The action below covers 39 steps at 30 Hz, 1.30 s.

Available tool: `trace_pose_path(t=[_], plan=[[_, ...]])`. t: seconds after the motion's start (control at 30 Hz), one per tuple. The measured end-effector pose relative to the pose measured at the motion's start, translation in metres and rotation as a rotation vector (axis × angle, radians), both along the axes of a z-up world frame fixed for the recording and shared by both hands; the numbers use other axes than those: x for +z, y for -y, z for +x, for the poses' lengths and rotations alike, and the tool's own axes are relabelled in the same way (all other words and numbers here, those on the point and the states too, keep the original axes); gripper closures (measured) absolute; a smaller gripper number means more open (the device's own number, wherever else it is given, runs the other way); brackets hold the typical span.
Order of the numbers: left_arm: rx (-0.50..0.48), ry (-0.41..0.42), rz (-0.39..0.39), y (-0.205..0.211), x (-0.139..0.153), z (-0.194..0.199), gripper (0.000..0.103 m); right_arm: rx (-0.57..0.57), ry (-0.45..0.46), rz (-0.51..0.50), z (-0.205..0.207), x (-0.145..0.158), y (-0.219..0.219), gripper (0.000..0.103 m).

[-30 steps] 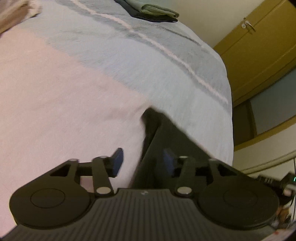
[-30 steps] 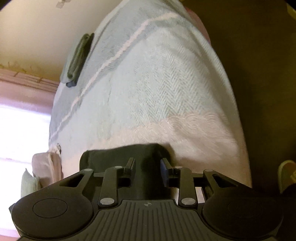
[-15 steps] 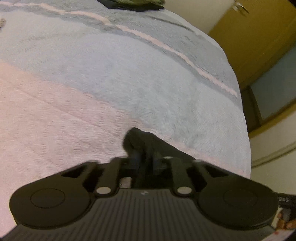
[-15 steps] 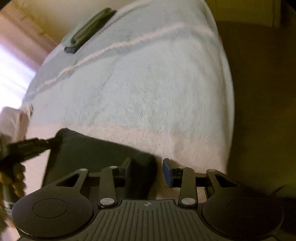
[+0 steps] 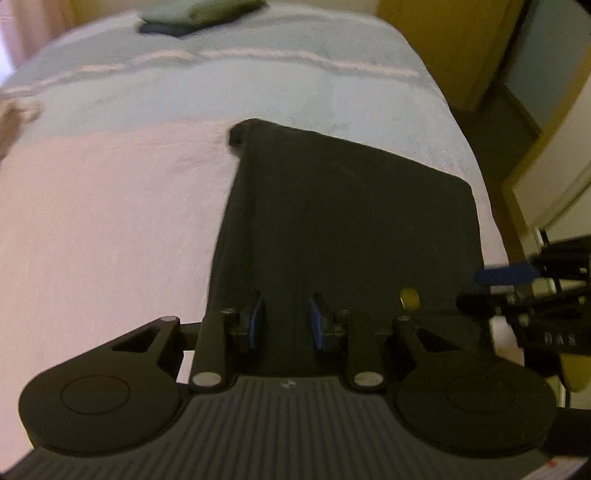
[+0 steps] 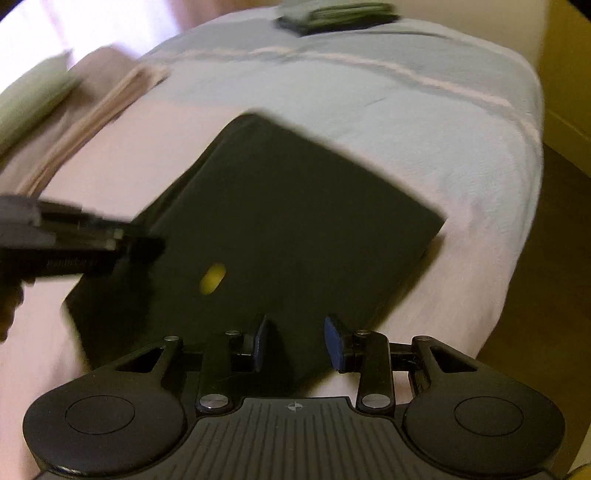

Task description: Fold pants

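my left gripper [image 5: 283, 320] and right gripper [image 6: 295, 343] both hang with jaws parted and empty over the near edge of the flat, dark folded pants [image 5: 343, 221]. the fold looks finished to me — next i'd only smooth it or back away. they lie on a pink-and-grey striped blanket [image 5: 110, 206], folded green clothes [image 6: 332, 14] far off, yellow-brown wooden door [image 5: 454, 40] beyond.

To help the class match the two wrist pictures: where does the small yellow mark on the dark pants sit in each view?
Left wrist view: yellow mark low right on the pants.
Right wrist view: yellow mark left of centre on the pants.
Shared landmark: folded green stack at the bed's far end.
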<state>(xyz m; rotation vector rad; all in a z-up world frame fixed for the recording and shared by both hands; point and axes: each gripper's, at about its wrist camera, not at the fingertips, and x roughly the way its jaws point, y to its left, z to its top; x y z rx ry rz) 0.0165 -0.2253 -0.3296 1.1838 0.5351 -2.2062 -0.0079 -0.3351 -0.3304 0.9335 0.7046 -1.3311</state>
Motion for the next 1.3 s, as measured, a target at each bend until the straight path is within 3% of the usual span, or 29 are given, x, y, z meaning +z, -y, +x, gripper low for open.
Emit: trace_pose_path(t=[0.03,0.1,0.17,0.23,0.33,0.43,0.5,0.6,0.77,0.97,1.1,1.3], plan=[[0.039,-0.005,0.038,-0.006,0.001,0.01,0.08,0.033,-0.027,0.019,0.009,-0.001,-0.012,0.069],[0.109,0.017,0.043,-0.022,0.001,0.023,0.082,0.025,0.039,0.081,0.01,-0.007,-0.024,0.07],[0.141,0.008,0.014,-0.035,0.01,0.03,0.082,0.014,0.022,0.038,0.009,0.007,-0.029,0.07],[0.188,-0.026,0.044,-0.038,0.02,0.033,0.082,0.042,-0.015,-0.032,0.014,0.025,-0.031,0.07],[0.247,-0.058,0.063,-0.043,0.023,0.045,0.082,0.13,0.009,-0.094,0.026,0.036,-0.033,0.07],[0.246,0.012,0.073,-0.046,0.001,0.049,0.082,0.245,0.041,0.029,0.042,0.005,-0.027,0.07],[0.285,0.006,0.106,-0.043,-0.016,0.052,0.082,0.285,0.006,0.02,0.05,-0.013,-0.028,0.068],[0.357,-0.019,0.147,-0.036,-0.019,0.056,0.081,0.328,-0.001,0.061,0.049,-0.011,-0.017,0.068],[0.475,0.02,0.201,-0.048,0.013,0.056,0.084,0.369,0.019,0.184,0.033,0.026,0.001,0.068],[0.628,0.062,0.307,-0.07,0.072,0.051,0.073,0.441,0.032,0.274,0.001,0.074,0.022,0.067],[0.677,0.069,0.289,-0.09,0.109,0.042,0.055,0.519,0.015,0.252,-0.002,0.104,0.039,0.067],[0.829,0.042,0.261,-0.107,0.146,0.012,0.048,0.627,0.05,0.27,-0.024,0.131,0.059,0.067]])
